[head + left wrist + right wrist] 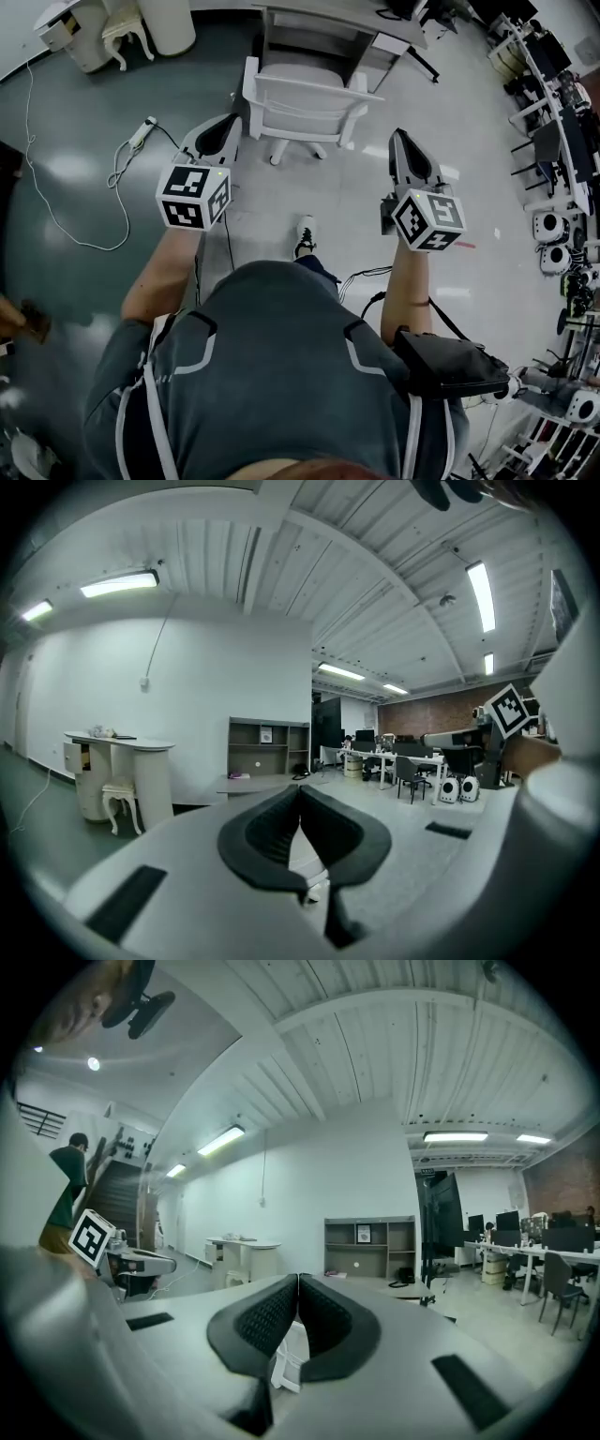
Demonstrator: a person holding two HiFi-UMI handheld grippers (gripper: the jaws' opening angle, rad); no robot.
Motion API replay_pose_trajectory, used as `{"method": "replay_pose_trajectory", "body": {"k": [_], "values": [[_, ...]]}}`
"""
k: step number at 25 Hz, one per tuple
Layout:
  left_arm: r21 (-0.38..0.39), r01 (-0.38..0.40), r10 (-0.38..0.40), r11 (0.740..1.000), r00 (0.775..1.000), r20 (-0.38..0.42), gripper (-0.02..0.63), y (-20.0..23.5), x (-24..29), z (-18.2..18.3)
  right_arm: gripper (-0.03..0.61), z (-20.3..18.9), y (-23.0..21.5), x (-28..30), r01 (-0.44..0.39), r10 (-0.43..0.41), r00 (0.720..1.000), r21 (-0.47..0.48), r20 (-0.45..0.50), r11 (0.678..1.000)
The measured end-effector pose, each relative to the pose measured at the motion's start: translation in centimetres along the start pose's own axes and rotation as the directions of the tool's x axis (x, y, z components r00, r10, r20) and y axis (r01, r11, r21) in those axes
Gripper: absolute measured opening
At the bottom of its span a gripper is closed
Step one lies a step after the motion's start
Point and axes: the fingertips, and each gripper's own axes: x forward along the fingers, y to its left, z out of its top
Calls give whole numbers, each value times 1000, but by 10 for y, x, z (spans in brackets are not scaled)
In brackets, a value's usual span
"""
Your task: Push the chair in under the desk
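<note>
- Head view: nearest, behind the fingertips, the person's shoe point(305, 234) stands on the grey floor between the two forearms.
- The left gripper point(229, 122) and right gripper point(400, 138) point ahead. In each gripper view the black pads meet at the tips, with nothing held.
- Left of the left fingers, a power strip point(142, 132) lies on the floor with its cable.
- Just beyond both tips and between them stands the white chair point(305, 101), its backrest towards the person and apart from either gripper.
- Farthest, past the chair, is the desk point(333, 14). The seat is mostly out in front of it.
</note>
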Motion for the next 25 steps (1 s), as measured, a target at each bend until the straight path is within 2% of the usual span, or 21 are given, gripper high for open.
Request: {"method": "replay_pose_trajectory", "body": {"k": [8,15,16,17,18,20,22,25], "values": [[33,-22,23,999,999,-40,9,6,94,9,29,-5,-66,82,-88,87,995,-32,-53,996],[148,-13,38,989,985,-167,12,9,179,-6,32,-29,-122,147,-179,171,976,-49,-137,983],[159,-7,36,987,983,-181,20,8,190,-9,34,-34,-130,156,-193,183,972,-54,-151,980],[170,4,30,986,980,-197,59,7,201,-11,34,-39,-136,164,-210,197,966,-60,-165,976],[181,15,25,983,976,-215,106,5,210,-14,34,-43,-140,172,-230,215,960,-68,-179,971],[209,28,27,977,967,-255,112,5,228,-20,53,-53,-146,187,-276,254,944,-85,-210,957],[248,47,31,968,952,-304,122,4,245,-32,98,-68,-151,200,-326,295,923,-98,-247,940],[268,98,18,958,918,-397,146,-1,267,-60,109,-91,-156,212,-400,348,886,-124,-306,908]]}}
